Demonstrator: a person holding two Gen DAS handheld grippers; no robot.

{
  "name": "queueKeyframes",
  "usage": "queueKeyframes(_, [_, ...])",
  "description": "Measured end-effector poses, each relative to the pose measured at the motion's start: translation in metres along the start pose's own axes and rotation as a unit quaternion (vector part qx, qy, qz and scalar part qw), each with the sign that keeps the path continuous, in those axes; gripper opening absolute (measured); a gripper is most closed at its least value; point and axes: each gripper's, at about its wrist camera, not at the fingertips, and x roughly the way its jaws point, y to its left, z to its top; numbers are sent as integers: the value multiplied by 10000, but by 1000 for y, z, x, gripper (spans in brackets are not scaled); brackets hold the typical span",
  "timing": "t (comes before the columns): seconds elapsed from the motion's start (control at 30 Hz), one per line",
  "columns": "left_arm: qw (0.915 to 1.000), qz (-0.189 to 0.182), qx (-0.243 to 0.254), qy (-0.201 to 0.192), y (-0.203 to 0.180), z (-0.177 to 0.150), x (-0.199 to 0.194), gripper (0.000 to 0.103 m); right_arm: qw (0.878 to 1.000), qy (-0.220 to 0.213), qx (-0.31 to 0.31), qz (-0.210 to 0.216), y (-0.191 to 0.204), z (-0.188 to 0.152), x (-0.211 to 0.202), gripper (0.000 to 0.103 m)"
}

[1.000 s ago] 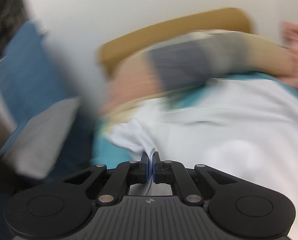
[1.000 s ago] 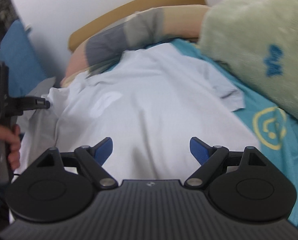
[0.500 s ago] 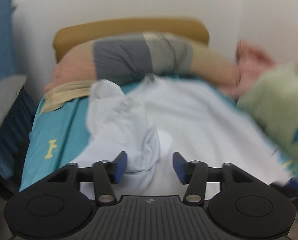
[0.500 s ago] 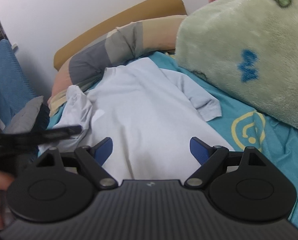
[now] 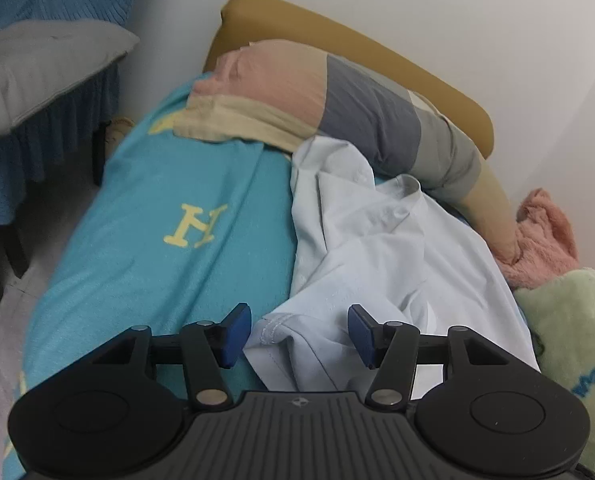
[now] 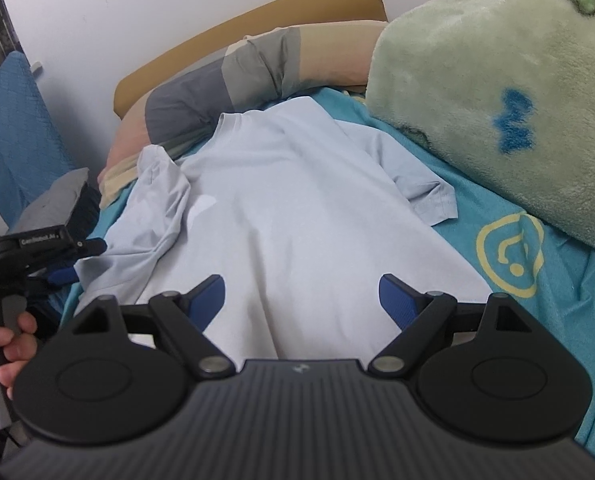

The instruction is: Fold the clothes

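Left wrist view: left gripper (image 5: 299, 330) hangs low over the shirt's (image 5: 397, 264) left edge, jaws spread, holding nothing; a stitched hem lies between the blue pads (image 5: 233, 334) without being pinched.
Right wrist view: right gripper (image 6: 301, 300) hovers over the shirt's (image 6: 297, 208) lower body, jaws wide apart and empty; the left gripper (image 6: 63, 264) shows at the left edge, a hand (image 6: 11, 344) on its handle.
Shirt: pale blue, short-sleeved, spread lengthwise on the teal sheet (image 5: 169, 216), collar toward the pillow (image 5: 361, 116).
Left side: sleeve and side panel lie turned inward over the body in a loose, rumpled heap, probably a first lengthwise fold that has not been smoothed.
Right side: sleeve (image 6: 421, 188) lies flat and unfolded, pointing toward the green blanket (image 6: 497, 92).
Why the shirt lies so: the bed gives a broad, soft surface, and the collar-away layout lets each gripper work its own side.
Why the jaws are open: judged, both tools are between grasps, the left placed to re-pinch or tidy the hem.
Likely next: flatten the left fold, then bring the right sleeve in to match.
Risk: thin fabric bunches easily; the blanket crowds the right sleeve.
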Motion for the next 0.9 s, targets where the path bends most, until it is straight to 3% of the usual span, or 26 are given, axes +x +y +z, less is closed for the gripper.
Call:
queueKeyframes(0.07, [9997, 210, 5, -89, 3, 0, 4, 59, 10000, 21, -52, -10, 1, -2, 1, 85])
queueKeyframes(0.23, [9986, 161, -498, -26, 22, 2, 2, 62, 9999, 52, -122, -43, 3, -4, 2, 85])
queueKeyframes(0.37, [9971, -130, -751, 88, 26, 3, 3, 61, 9998, 54, -155, -55, 4, -5, 2, 85])
queueKeyframes(0.43, [9956, -335, -847, 219, 25, 1, 9, 53, 9997, 50, -215, -56, 6, -6, 2, 85])
queueKeyframes(0.5, [9947, -402, -921, 213, 24, 0, 10, 25, 9996, 54, -286, -63, 8, -8, 2, 85])
queueKeyframes(0.53, [9943, -418, -960, 178, 24, 1, 9, 19, 9994, 55, -322, -72, 9, -8, 2, 85])
queueKeyframes(0.57, [9947, -364, -958, 54, 23, 4, 4, 11, 9993, 50, -357, -87, 9, -9, 2, 85])
queueKeyframes(0.67, [9926, -165, -1054, -583, 29, 20, -24, 6, 9989, 41, -446, -130, 11, -11, 1, 85])
queueKeyframes(0.77, [9795, 90, -1587, -1239, 52, 35, -61, 6, 9986, 47, -512, -150, 13, -13, 1, 85])
queueKeyframes(0.83, [9691, 547, -1716, -1686, 69, 40, -85, 6, 9983, 64, -562, -148, 15, -14, 1, 85])
queueKeyframes(0.9, [9549, 1338, -1629, -2092, 83, 42, -103, 6, 9979, 70, -628, -139, 18, -15, 1, 85])
